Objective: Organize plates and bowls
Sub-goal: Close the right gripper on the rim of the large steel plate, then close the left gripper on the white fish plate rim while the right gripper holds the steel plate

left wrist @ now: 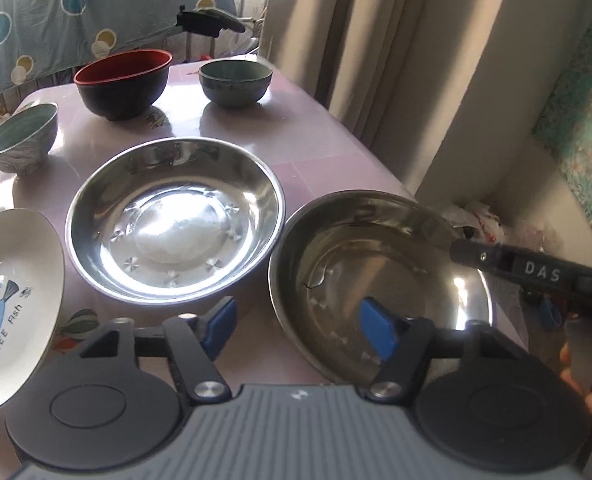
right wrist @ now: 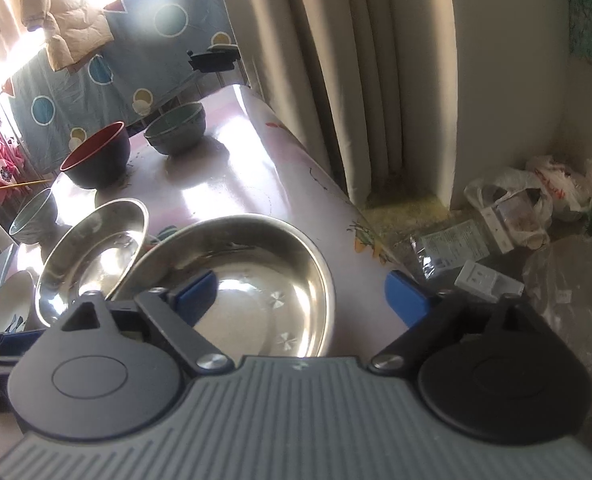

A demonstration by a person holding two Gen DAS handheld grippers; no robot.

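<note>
Two steel plates lie on the pink table: one in the middle [left wrist: 175, 220] [right wrist: 91, 252] and one at the right edge [left wrist: 376, 272] [right wrist: 239, 268]. My left gripper [left wrist: 298, 330] is open, its jaws astride the near left rim of the right steel plate, one pad [left wrist: 378, 332] inside it. My right gripper [right wrist: 300, 300] is open, its left pad [right wrist: 193, 296] inside the same plate and its right pad [right wrist: 408, 300] outside the rim. A white fish plate [left wrist: 11, 304] lies at the left. A red-and-black bowl [left wrist: 123, 80] and two green bowls [left wrist: 235, 80] [left wrist: 21, 136] stand behind.
The table's right edge [right wrist: 336, 184] drops beside a beige curtain [right wrist: 336, 60] and wall. Plastic bags and packets [right wrist: 516, 208] lie on the floor at the right. A blue patterned sheet [left wrist: 55, 20] hangs beyond the far edge.
</note>
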